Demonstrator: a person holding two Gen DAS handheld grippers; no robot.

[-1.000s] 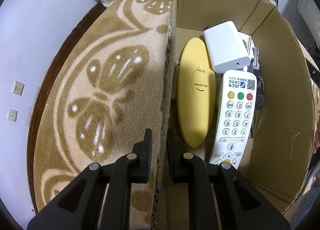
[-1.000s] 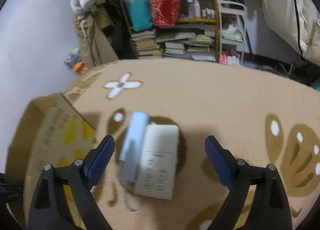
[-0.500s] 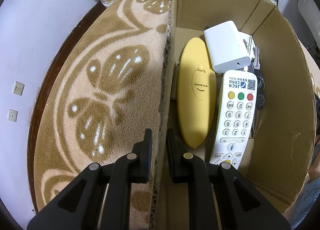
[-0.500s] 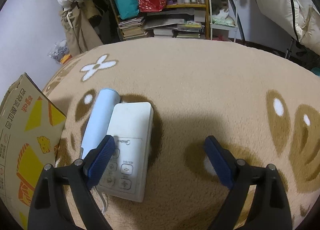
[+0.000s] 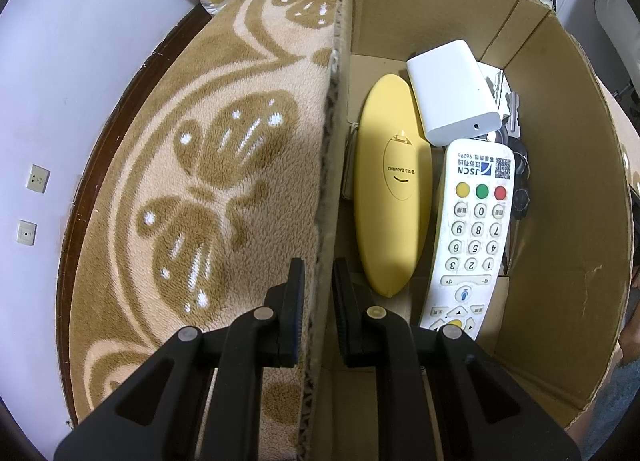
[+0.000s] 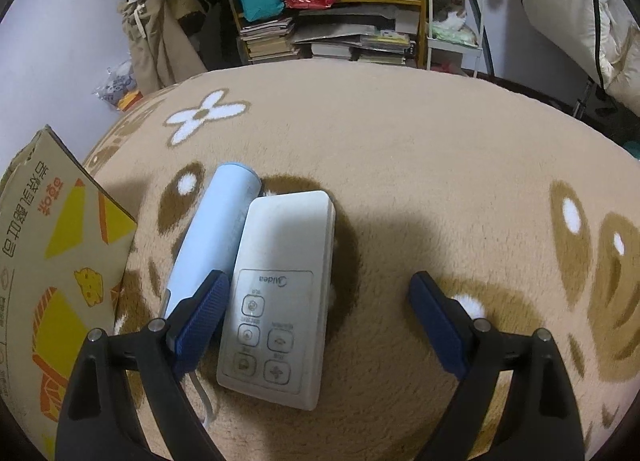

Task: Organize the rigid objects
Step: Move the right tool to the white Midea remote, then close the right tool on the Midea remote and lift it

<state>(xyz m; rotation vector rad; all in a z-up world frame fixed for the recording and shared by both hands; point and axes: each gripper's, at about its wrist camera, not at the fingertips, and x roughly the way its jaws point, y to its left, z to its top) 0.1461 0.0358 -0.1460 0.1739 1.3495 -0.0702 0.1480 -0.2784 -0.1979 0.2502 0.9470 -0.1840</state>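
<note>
The right tongs [image 6: 316,315] hang wide open over the white Midea remote [image 6: 282,293] on the carpet [image 6: 400,165], one finger on each side, while the left tongs [image 5: 318,301] pinch the cardboard box [image 5: 560,181] by its wall. To take it cleanly I'd shift right and drop lower, closing across the remote's narrow width. The pale blue cylinder [image 6: 216,237] lying against it crowds the left finger; the box already holds a yellow case [image 5: 394,189] and a white keypad remote [image 5: 474,233].

White Midea remote [image 6: 280,293] flat on rug, touching pale-blue cylinder [image 6: 216,237] — cardboard box [image 6: 52,261] nr left.
</note>
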